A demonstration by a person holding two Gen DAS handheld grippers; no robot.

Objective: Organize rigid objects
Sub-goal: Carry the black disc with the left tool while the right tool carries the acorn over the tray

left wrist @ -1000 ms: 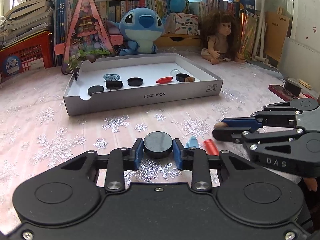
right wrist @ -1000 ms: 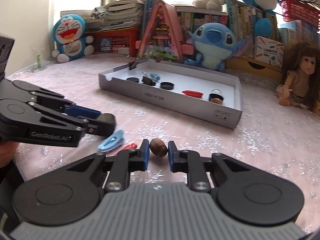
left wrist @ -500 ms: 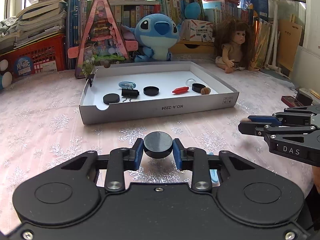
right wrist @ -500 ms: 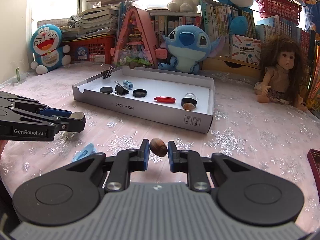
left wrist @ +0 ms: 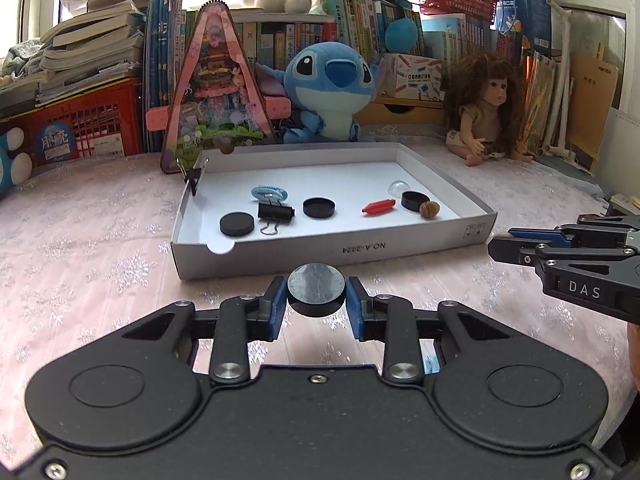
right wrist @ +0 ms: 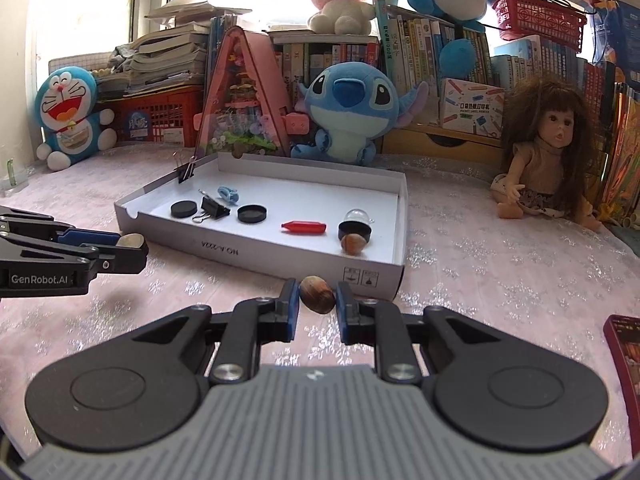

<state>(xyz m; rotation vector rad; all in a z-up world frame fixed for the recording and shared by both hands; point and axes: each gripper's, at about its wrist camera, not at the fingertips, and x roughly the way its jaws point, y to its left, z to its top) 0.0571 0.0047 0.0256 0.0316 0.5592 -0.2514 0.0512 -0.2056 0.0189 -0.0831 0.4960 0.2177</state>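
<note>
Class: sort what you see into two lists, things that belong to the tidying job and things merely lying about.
Job: black disc in left gripper; nut in right gripper; white tray with binder clip, red capsule.

Lying about: Stitch plush, doll, Doraemon plush, books.

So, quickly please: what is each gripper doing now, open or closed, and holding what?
Left gripper: closed on the black round disc, held above the table.
Right gripper: closed on the brown nut, near the tray's front wall.
</note>
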